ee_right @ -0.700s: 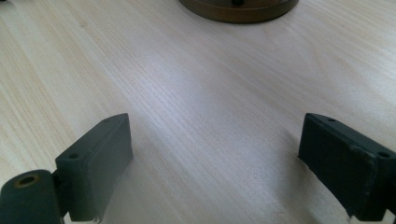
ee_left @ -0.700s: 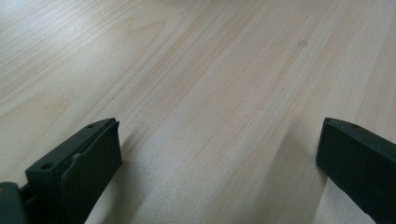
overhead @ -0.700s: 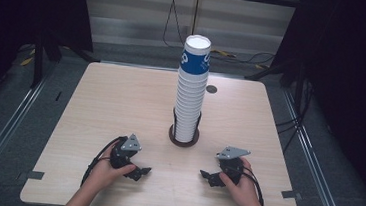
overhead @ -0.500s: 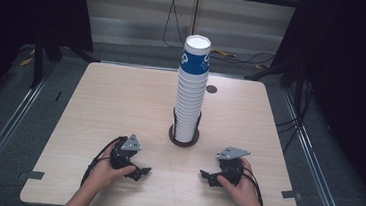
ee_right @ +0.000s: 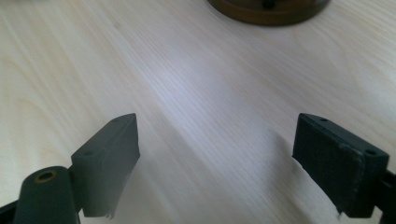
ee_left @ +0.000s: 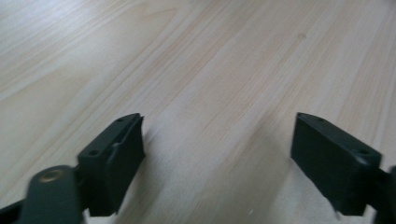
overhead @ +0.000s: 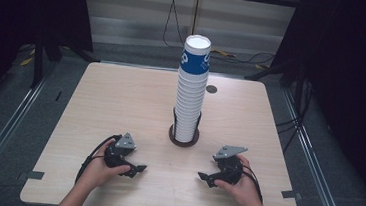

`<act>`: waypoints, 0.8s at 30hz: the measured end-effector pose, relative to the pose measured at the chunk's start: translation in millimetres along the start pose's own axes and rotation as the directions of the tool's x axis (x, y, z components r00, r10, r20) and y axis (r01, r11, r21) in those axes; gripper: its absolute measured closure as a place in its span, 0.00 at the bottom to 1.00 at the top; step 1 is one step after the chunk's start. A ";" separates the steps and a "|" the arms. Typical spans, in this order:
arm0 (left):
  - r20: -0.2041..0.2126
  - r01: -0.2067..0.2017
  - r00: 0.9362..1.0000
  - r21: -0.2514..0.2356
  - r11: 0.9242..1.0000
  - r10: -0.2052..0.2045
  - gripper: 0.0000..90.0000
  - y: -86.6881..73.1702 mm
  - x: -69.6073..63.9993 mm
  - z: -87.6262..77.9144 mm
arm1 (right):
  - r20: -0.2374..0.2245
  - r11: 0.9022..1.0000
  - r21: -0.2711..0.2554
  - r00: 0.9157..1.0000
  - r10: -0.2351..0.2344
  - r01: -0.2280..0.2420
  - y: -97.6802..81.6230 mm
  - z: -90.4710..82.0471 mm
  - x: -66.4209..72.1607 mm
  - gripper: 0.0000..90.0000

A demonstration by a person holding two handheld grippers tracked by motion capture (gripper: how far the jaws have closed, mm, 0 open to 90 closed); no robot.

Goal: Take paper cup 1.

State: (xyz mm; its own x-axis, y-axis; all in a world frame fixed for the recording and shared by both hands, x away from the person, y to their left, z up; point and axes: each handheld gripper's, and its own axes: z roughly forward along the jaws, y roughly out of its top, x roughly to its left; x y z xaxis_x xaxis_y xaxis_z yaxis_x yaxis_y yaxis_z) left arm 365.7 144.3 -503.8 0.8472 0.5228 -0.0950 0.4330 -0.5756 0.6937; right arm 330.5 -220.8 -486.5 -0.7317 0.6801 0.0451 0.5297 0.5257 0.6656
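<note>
Your left gripper (overhead: 137, 169) rests open on the table (overhead: 121, 97); your right gripper (overhead: 203, 176) too, empty; cup stack (overhead: 191, 91) stands between, farther back.

A tall stack of cups (overhead: 191, 91) on a round base (overhead: 184, 136) stands mid-worktop (overhead: 121, 97), the one obstacle. Bare wood lies to both its sides and between the left tool (overhead: 137, 169) and the right tool (overhead: 203, 176), whose open jaws hold nothing.
</note>
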 end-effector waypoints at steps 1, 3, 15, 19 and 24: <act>0.017 0.040 0.999 0.016 0.999 -0.040 0.17 2.0 1.8 -2.4 | 0.003 1.000 -0.013 1.000 -0.010 0.010 3.5 -3.2 -0.7 0.16; 0.013 0.034 0.999 0.017 0.999 -0.034 0.18 5.6 1.6 -4.5 | -0.005 0.999 -0.030 1.000 -0.025 0.025 11.0 -10.7 -4.0 0.16; 0.069 0.025 0.997 -0.074 0.997 -0.020 0.18 48.4 -3.9 -21.1 | -0.024 0.991 -0.134 1.000 -0.016 0.013 59.6 -52.9 -20.7 0.16; 0.067 0.021 0.998 -0.083 0.996 -0.015 0.18 63.3 -1.2 -26.5 | -0.028 0.987 -0.161 0.999 -0.034 0.029 74.6 -62.9 -23.2 0.15; 0.061 0.013 0.998 -0.089 0.996 -0.007 0.18 77.8 2.5 -32.8 | -0.027 0.984 -0.176 0.999 -0.034 0.028 88.9 -71.6 -25.4 0.15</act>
State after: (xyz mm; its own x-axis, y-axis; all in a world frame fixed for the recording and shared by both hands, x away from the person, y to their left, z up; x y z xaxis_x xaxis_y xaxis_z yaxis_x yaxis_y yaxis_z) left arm 391.4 121.4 -426.6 0.8611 0.4878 -0.1431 0.4144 -0.5104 0.7535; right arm 365.4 -227.9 -375.2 -0.7605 0.6479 0.0430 0.4248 0.4463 0.7876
